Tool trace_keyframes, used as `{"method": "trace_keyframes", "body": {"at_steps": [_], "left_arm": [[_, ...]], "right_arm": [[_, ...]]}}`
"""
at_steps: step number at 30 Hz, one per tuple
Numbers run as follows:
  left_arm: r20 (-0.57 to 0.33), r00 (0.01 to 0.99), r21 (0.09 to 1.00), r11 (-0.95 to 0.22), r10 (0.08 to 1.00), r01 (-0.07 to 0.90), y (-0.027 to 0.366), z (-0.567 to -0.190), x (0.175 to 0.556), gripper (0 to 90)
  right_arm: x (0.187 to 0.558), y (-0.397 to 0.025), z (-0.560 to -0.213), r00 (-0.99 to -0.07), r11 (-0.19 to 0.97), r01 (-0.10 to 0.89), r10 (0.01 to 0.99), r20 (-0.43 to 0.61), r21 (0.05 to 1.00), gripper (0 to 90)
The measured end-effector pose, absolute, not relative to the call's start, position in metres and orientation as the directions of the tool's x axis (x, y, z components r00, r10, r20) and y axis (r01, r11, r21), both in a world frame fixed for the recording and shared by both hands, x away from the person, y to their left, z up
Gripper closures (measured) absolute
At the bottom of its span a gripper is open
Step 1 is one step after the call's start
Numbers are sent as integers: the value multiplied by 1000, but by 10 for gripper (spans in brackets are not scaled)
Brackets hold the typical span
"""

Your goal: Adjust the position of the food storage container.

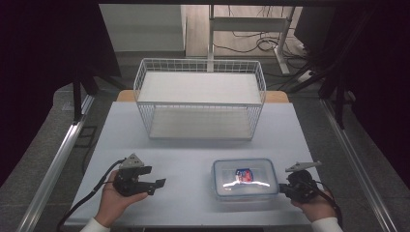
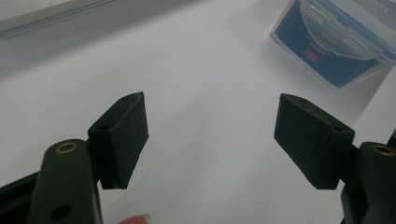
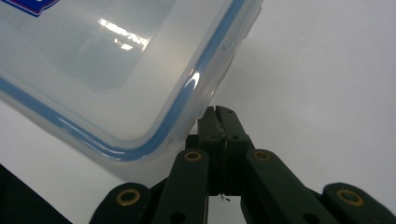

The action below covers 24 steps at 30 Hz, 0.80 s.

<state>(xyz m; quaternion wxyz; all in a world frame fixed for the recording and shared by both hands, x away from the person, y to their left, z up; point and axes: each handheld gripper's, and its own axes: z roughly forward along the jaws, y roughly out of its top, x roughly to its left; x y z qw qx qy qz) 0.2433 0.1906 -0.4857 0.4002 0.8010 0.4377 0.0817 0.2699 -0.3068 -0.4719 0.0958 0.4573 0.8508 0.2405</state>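
White surface under dim light, a wire basket standing empty at the far side, and the action is all up front. Lidded plastic box lies flat near the front edge, right of centre, long axis running left to right across the surface, lid up with a small label on it. Right tongs are the nearer ones, their tip just at the box's right end; in the right gripper view those tongs are pinched together with nothing between them, nosing up against the box's corner by a side latch. Left tongs sit well apart to the left, spread wide and empty, pointing toward the box.
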Motion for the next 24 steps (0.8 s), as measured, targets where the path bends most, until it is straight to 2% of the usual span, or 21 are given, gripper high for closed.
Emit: {"method": "trace_keyframes", "body": {"at_steps": [24], "left_arm": [[-252, 573, 715, -249, 780, 654, 202, -487, 246, 256]], "right_arm": [[291, -252, -476, -632, 517, 671, 774, 45, 532, 892]]}}
